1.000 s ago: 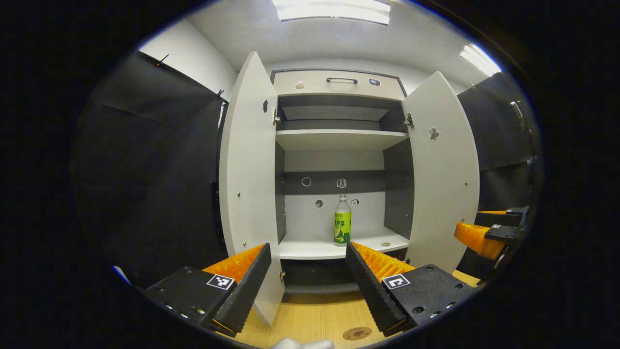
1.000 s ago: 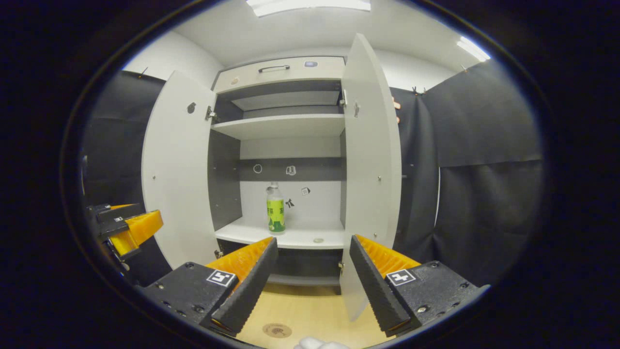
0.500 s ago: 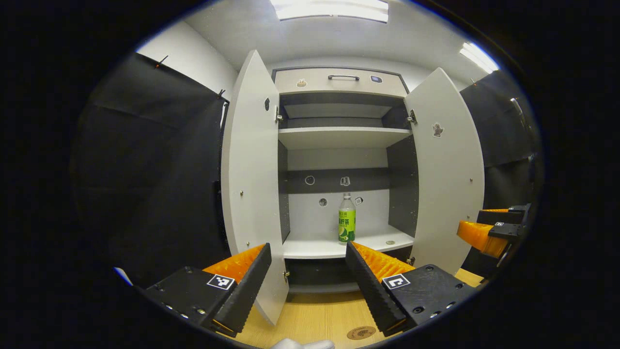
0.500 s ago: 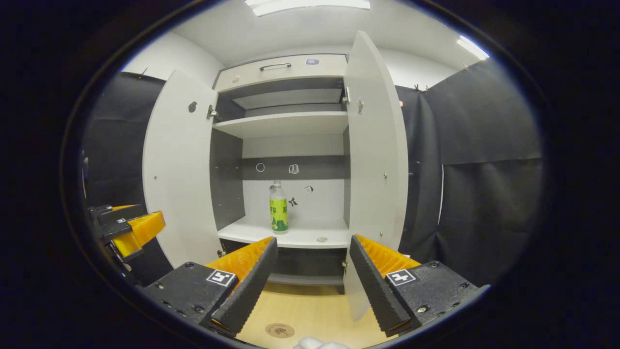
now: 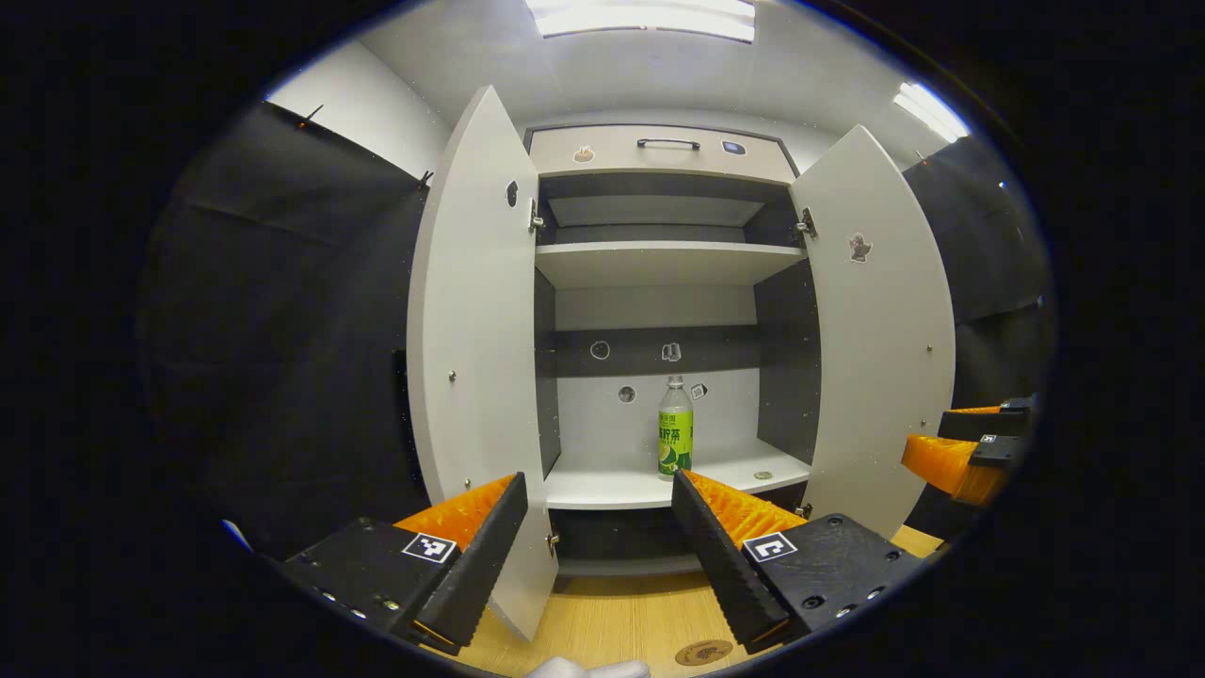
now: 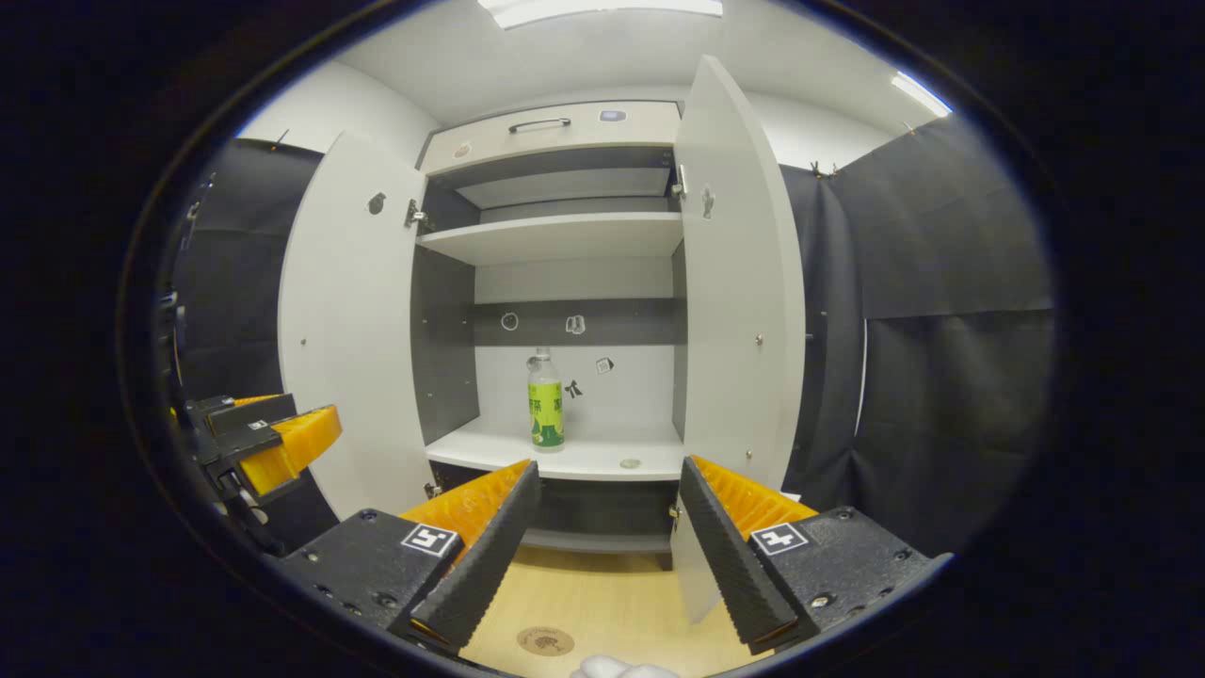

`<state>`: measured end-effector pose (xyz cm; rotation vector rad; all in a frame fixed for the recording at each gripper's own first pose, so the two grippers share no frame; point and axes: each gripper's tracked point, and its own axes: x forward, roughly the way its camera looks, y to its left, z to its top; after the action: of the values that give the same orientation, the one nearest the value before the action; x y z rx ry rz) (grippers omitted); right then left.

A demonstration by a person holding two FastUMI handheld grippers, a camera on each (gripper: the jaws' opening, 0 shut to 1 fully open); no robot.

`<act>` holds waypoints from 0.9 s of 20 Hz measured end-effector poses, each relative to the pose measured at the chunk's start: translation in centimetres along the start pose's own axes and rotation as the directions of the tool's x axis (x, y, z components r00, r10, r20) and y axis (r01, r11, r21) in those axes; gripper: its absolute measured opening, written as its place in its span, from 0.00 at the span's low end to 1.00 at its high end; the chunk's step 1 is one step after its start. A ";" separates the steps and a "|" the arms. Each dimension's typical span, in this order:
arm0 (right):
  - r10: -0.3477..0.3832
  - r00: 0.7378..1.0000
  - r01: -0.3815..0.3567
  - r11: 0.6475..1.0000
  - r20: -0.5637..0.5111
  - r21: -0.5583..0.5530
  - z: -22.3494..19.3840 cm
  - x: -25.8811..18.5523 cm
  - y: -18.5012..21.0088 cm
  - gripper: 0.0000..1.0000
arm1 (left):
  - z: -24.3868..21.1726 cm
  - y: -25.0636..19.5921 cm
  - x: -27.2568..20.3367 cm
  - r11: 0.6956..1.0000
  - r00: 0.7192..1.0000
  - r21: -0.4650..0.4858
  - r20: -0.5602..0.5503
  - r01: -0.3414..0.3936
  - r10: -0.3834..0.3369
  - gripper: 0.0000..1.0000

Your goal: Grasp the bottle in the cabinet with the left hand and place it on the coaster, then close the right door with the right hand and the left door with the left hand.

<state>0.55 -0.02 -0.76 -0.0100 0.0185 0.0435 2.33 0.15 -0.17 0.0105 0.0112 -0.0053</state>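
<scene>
Both grippers have edged nearer the cabinet [image 5: 659, 151] — bottle [image 5: 675, 428] upright inside. Left gripper [image 5: 595, 527] and right gripper [image 6: 607, 523] level, jaws apart, empty

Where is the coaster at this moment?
The coaster lies on the wooden table in front of the open cabinet, low in both gripper views, just below the left gripper.

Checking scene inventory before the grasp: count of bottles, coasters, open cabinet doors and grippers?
bottle: 1
coaster: 1
Open cabinet doors: 2, left door and right door
Grippers: 2, left gripper and right gripper
Total: 6
</scene>
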 end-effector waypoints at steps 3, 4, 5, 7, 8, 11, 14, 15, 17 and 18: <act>0.005 1.000 -0.005 1.000 0.000 -0.005 0.1 0.0 0.0 0.98 | 1.0 -0.5 2.2 1.000 0.999 0.004 0.053 0.014 -0.014 0.95; 0.007 1.000 -0.007 1.000 0.000 -0.004 0.2 -0.1 0.0 0.98 | 1.2 -0.7 3.2 1.000 0.998 0.006 0.065 0.022 -0.022 0.94; 0.009 1.000 -0.009 1.000 0.001 -0.005 0.2 -0.1 0.0 0.98 | 1.4 -1.1 4.2 0.999 0.997 0.005 0.072 0.032 -0.032 0.94; 0.007 1.000 -0.006 1.000 0.013 -0.013 0.6 -0.2 -0.1 0.98 | 2.0 -2.0 6.1 0.998 0.994 -0.011 0.098 0.055 -0.054 0.95; 0.005 1.000 -0.005 1.000 0.018 -0.021 0.7 -0.2 -0.1 0.98 | 2.4 -2.4 7.1 0.998 0.992 -0.017 0.114 0.064 -0.062 0.95; 0.006 1.000 -0.005 1.000 0.019 -0.027 0.9 -0.3 -0.2 0.98 | 2.9 -4.1 10.5 0.995 0.988 -0.032 0.124 0.099 -0.094 0.95; 0.005 1.000 -0.005 1.000 0.010 -0.019 0.8 -0.3 -0.3 0.98 | 2.8 -5.7 14.0 0.991 0.985 -0.052 0.124 0.124 -0.116 0.94; 0.001 1.000 -0.001 1.000 0.007 -0.017 0.7 -0.3 -0.2 0.98 | 2.6 -6.2 15.3 0.991 0.985 -0.049 0.122 0.126 -0.120 0.94; -0.011 1.000 0.011 1.000 -0.002 -0.023 0.6 -0.4 -0.4 0.98 | 1.7 -7.5 18.4 0.992 0.987 -0.037 0.105 0.125 -0.120 0.95; -0.019 1.000 0.019 0.999 -0.007 -0.029 0.6 -0.4 -0.5 0.98 | 1.2 -7.9 19.9 0.992 0.988 -0.032 0.104 0.118 -0.114 0.95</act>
<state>0.19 -0.53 -0.15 -0.0394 0.0249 0.0247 22.23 -7.82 0.73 -0.0289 -0.0898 -0.1224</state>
